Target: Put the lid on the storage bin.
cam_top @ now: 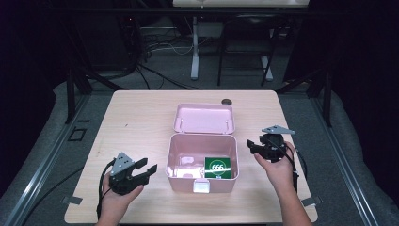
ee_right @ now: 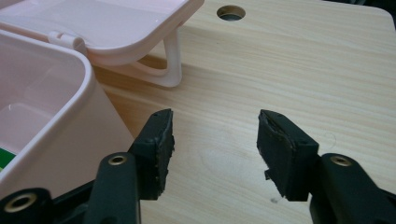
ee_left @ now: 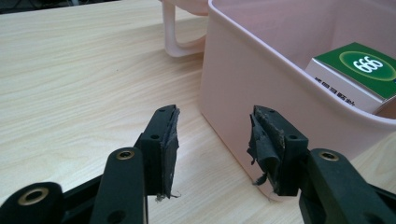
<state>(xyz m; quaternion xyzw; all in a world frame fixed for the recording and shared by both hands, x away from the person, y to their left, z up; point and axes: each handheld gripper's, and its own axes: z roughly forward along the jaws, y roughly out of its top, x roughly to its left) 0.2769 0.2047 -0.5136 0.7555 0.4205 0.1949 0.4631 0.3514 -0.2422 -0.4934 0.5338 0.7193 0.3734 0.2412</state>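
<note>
Two parted-jaw grippers flank the pink box (cam_top: 201, 162).

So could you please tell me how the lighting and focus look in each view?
High view: lit table, dark surroundings, soft overall. Left gripper view: sharp, green box readable inside the pink box. Right gripper view: crisp wood grain, slight glare on the lid.

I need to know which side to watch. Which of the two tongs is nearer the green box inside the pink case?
The right tongs: the green box lies in the pink case's right half, the left tongs beyond the opposite wall.
</note>
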